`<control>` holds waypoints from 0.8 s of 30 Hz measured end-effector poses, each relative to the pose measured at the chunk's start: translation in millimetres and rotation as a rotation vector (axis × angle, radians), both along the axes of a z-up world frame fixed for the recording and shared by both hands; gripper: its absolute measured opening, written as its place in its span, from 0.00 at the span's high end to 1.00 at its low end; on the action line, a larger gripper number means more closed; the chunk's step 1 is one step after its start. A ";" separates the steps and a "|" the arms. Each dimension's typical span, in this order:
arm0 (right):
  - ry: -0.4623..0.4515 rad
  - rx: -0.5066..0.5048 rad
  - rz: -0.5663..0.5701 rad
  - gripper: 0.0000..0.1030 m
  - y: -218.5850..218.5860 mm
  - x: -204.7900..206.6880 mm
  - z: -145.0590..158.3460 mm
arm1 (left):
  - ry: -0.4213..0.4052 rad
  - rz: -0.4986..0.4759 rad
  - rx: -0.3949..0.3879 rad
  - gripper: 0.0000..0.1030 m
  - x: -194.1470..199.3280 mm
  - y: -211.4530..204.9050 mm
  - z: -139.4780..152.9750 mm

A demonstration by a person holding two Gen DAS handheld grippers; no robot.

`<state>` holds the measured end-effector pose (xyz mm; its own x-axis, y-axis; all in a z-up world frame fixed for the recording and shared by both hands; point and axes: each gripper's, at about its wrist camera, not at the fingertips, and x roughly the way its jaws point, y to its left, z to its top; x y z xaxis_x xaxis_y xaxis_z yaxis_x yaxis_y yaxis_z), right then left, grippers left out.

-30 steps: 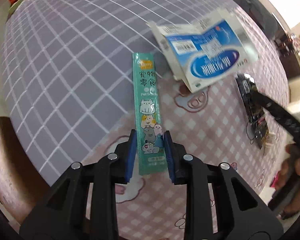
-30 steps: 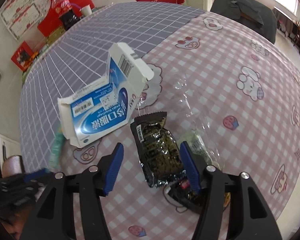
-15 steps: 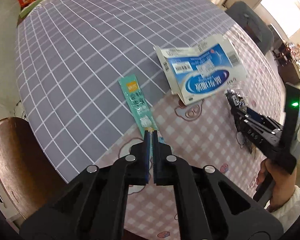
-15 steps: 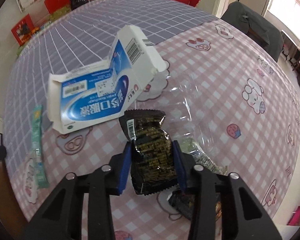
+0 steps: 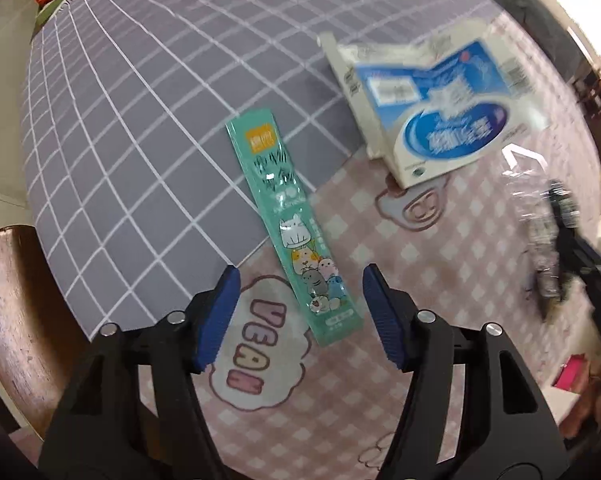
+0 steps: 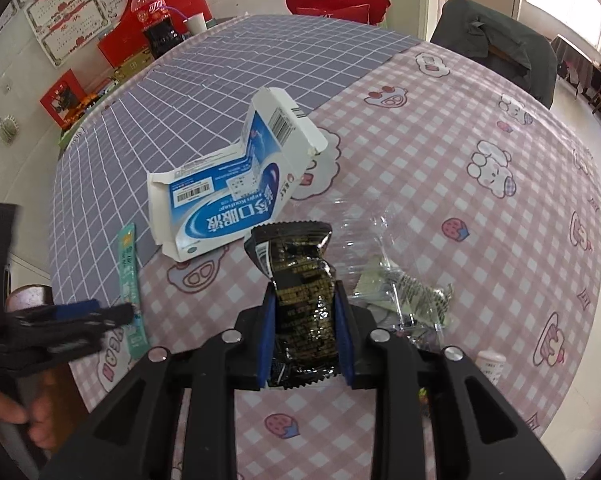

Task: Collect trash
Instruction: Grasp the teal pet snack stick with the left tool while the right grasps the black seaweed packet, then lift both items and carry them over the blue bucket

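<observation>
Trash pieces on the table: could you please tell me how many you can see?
4. Green sachet flat on the cloth; torn blue-white box behind; black wrapper gripped between the right gripper fingers; clear plastic wrap beside it, possibly hiding more.

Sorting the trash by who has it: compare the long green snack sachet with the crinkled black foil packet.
The long green snack sachet is a slim flat strip; the crinkled black foil packet is shorter, wider and puffed. The sachet lies free on the tablecloth between the left gripper's open jaws, which have just been opening; the packet is pinched in the right gripper, whose jaws have just been closing. Both are printed snack wrappers.
</observation>
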<state>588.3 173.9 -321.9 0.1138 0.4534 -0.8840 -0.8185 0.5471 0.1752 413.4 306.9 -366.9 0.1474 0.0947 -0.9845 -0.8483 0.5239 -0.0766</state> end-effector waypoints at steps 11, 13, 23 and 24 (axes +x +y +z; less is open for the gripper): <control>0.036 0.039 -0.025 0.75 -9.0 2.5 16.0 | 0.005 0.020 -0.012 0.74 1.5 7.5 -10.7; 0.043 0.054 -0.021 0.75 -10.2 0.5 21.2 | -0.020 0.036 -0.013 0.74 -8.0 9.9 -4.8; 0.083 0.146 -0.024 0.75 -33.2 -3.1 56.6 | -0.186 0.079 0.043 0.74 -35.3 -16.2 65.8; 0.085 0.159 -0.026 0.75 -38.9 -2.7 61.8 | -0.204 0.070 0.052 0.74 -31.5 -25.1 76.8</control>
